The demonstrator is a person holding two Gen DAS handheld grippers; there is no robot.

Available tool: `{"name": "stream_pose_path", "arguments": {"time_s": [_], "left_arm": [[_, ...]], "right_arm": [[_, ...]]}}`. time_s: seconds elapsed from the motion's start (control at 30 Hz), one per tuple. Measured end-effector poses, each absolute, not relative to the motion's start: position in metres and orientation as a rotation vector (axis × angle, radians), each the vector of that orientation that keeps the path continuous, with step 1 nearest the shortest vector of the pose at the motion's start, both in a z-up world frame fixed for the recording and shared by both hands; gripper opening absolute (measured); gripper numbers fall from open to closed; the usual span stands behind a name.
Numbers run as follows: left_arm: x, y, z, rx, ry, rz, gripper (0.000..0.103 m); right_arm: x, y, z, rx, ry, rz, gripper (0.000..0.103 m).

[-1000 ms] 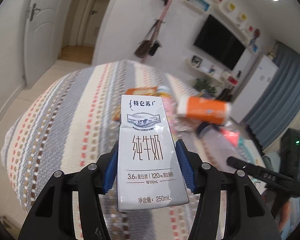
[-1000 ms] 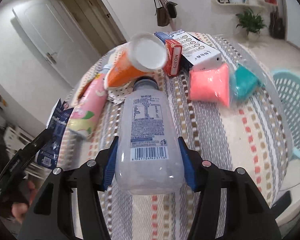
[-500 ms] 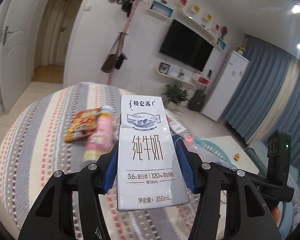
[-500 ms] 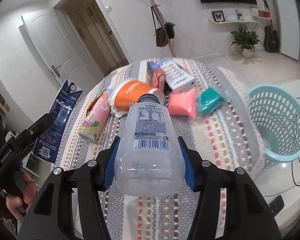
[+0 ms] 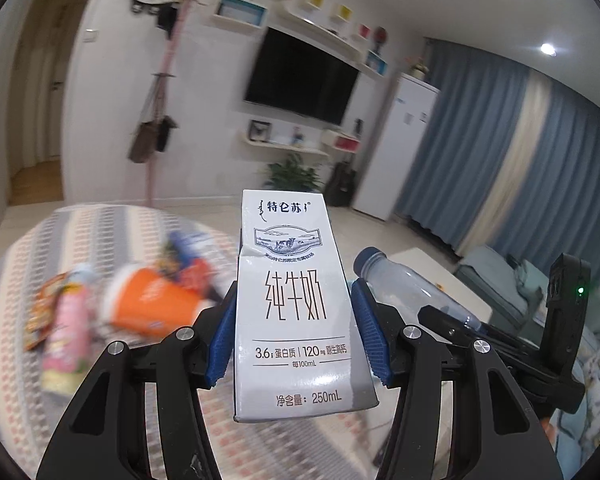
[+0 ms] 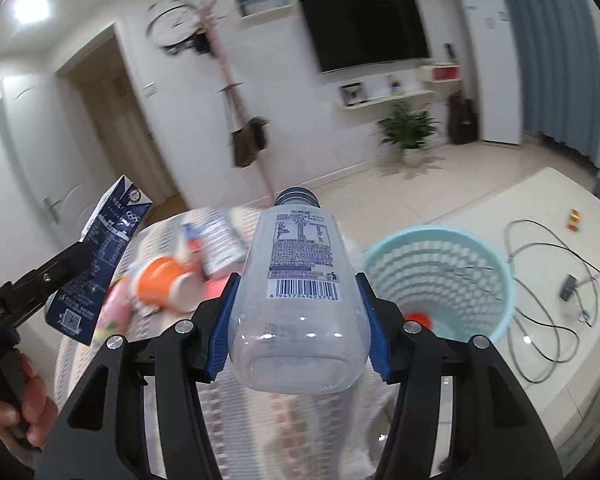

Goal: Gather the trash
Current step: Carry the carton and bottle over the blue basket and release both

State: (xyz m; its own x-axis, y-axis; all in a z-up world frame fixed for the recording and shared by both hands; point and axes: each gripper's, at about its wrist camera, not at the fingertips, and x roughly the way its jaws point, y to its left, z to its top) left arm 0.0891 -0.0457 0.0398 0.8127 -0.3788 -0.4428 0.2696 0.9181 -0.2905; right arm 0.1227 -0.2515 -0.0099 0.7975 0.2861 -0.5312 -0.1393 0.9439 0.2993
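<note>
Striped table, milk carton clamped upright between left claw pads

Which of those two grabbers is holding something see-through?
The right gripper: its clear plastic bottle shows the table through it. The left gripper holds an opaque milk carton.

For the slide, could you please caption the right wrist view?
Right tongs grip a clear plastic bottle beside the light-blue basket.

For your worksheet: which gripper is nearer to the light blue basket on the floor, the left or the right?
Right. The right gripper, shut on the clear bottle, is just beside the basket. The left gripper, holding the milk carton, is farther away on the other side.
</note>
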Motion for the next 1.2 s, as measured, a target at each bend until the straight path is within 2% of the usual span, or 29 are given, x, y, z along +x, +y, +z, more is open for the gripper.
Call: {"name": "stream_pose_path", "arguments": {"time_s": [0.2, 0.43, 0.83, 0.93, 1.03, 1.2], "left_arm": [[0.132, -0.098, 0.022, -0.194, 0.580, -0.433, 0.053], [0.179, -0.143, -0.019, -0.169, 0.690, -0.485, 0.053], [0.225, -0.204, -0.081, -0.155, 0.891, -0.559, 0.054], [0.228, -0.207, -0.090, -0.147, 0.905, -0.563, 0.058], [0.224, -0.202, -0.090, -0.159, 0.890, -0.564, 0.071], [0.216, -0.183, -0.081, -0.193, 0.859, -0.551, 0.072]], "right_arm": [[0.140, -0.299, -0.033, 0.267, 0.626, 0.072, 0.052], [0.163, -0.340, -0.083, 0.315, 0.736, -0.062, 0.052], [0.191, -0.358, -0.139, 0.327, 0.893, -0.177, 0.052], [0.190, -0.361, -0.142, 0.328, 0.901, -0.192, 0.053], [0.185, -0.365, -0.140, 0.356, 0.888, -0.176, 0.053], [0.179, -0.364, -0.128, 0.359, 0.855, -0.166, 0.053]]}}
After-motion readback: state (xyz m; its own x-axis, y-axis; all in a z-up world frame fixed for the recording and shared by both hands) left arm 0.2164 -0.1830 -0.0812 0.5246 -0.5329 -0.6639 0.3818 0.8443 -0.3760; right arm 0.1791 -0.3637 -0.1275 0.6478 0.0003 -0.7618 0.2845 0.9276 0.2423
